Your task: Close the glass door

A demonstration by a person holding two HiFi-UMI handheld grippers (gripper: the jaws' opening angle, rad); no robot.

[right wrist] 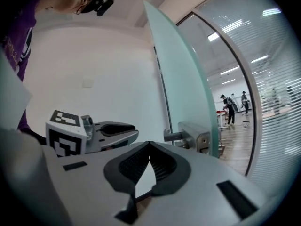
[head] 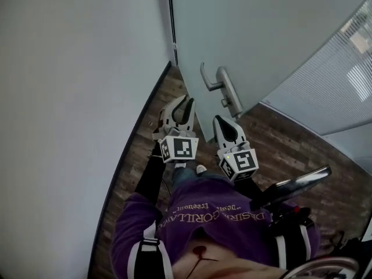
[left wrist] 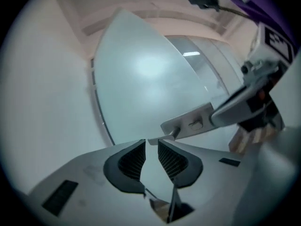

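Note:
The frosted glass door (head: 250,34) stands ajar, hinged by the white wall. Its metal lever handle (head: 210,81) and lock plate (head: 231,93) lie just ahead of both grippers. My left gripper (head: 187,102) is held level just left of and below the handle, its jaws a little apart with nothing between them. In the left gripper view the handle (left wrist: 170,127) sits right above the fingertips, not touched. My right gripper (head: 224,121) hangs just below the lock plate with its tips together and empty. In the right gripper view the handle (right wrist: 174,136) shows past the door (right wrist: 183,79) edge.
A white wall (head: 70,97) runs along the left with a dark skirting. The floor (head: 290,150) is wood planks. A glass partition with blinds (head: 343,86) stands to the right. Several people (right wrist: 230,108) are far off beyond the doorway. A dark bar (head: 296,185) juts out at my right hip.

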